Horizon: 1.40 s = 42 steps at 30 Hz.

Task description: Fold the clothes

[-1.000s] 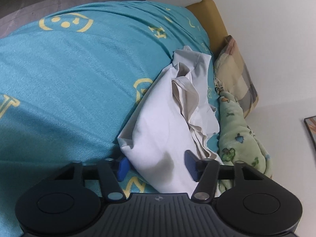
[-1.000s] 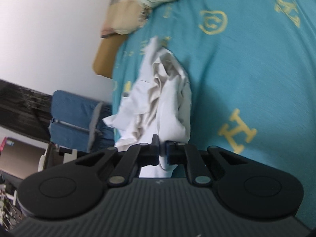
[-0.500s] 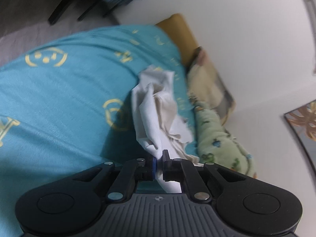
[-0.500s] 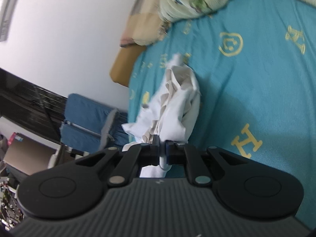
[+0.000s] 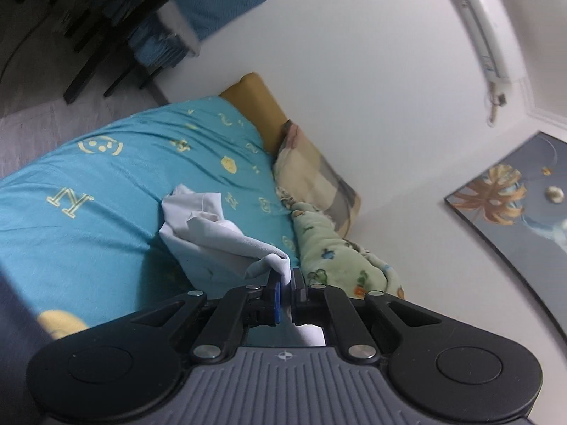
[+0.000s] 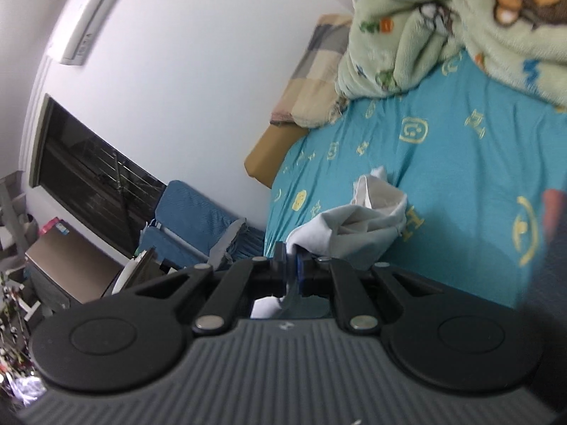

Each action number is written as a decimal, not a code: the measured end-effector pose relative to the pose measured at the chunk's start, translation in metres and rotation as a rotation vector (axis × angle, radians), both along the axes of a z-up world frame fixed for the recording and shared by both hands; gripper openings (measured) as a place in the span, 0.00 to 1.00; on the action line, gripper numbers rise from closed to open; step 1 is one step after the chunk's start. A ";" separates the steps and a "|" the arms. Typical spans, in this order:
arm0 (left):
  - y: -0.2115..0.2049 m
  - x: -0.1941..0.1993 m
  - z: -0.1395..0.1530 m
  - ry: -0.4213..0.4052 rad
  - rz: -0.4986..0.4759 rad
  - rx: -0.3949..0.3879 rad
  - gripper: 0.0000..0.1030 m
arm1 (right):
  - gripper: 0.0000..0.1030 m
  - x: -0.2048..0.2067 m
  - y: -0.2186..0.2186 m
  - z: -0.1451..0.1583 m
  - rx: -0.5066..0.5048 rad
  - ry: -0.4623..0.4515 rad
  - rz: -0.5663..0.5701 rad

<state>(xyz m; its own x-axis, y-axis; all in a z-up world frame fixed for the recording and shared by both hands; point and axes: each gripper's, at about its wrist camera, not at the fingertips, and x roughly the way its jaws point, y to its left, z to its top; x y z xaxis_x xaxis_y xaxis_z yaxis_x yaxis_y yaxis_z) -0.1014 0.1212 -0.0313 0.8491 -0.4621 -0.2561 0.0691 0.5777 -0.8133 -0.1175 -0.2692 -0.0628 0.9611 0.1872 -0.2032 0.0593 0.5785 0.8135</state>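
- Left black two-finger gripper point(image 5: 286, 285): pinched tight on a bunched edge of the crumpled white cotton garment point(image 5: 212, 237), cloth caught between the blue pads.
- Right black two-finger gripper point(image 6: 291, 268): likewise clamped on another edge of the same garment point(image 6: 358, 226), a strip of fabric trailing down through the narrow gap.
- Garment raised at both held ends, sagging in a wrinkled heap between them, far end resting on the turquoise bedsheet with yellow printed letters and smiley faces point(image 5: 88, 219).
- From each tool, bulk of the cloth lying straight ahead and below, out along the fingers; long axis running from the grips toward the bed's headboard end.
- Neither gripper clearly nearer the heap; both at its near edge, seemingly well raised above the mattress.
- Likely step in hand: lifting and spreading the garment flat ahead of any fold; task judged to be at an early stage, no crease laid.
- Coming move probably turning on pulling the two grips apart sideways, across that long axis, to take out the sag.
- Green fleece blanket with cartoon animals point(image 5: 329, 251) just beside the garment on the wall side, next to a beige-and-grey checked pillow point(image 5: 315, 173): a possible snag if the spread drifts that way.
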 end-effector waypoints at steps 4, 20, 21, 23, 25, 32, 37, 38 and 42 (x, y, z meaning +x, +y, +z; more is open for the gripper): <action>-0.005 -0.007 0.012 -0.021 -0.006 0.033 0.05 | 0.09 -0.005 -0.001 0.012 -0.025 -0.023 -0.018; -0.042 0.223 -0.006 0.101 -0.018 0.192 0.05 | 0.09 0.228 -0.030 -0.004 -0.070 0.279 -0.004; -0.042 0.235 -0.014 0.091 -0.023 0.197 0.05 | 0.09 0.237 -0.032 -0.013 -0.065 0.270 0.005; -0.039 0.248 -0.032 0.075 -0.027 0.167 0.05 | 0.09 0.248 -0.035 -0.029 -0.059 0.253 0.019; -0.040 0.257 -0.043 0.072 -0.020 0.179 0.05 | 0.09 0.258 -0.036 -0.043 -0.055 0.247 0.031; -0.039 0.278 -0.068 0.079 -0.032 0.248 0.07 | 0.16 0.280 -0.030 -0.052 -0.104 0.286 0.075; -0.047 0.276 -0.068 0.084 -0.058 0.345 0.62 | 0.83 0.280 -0.015 -0.051 -0.176 0.266 0.159; -0.050 0.275 -0.067 0.077 -0.070 0.370 0.63 | 0.83 0.278 -0.010 -0.048 -0.211 0.254 0.167; -0.066 0.277 -0.073 0.085 -0.125 0.501 0.63 | 0.69 0.284 0.005 -0.050 -0.374 0.265 0.208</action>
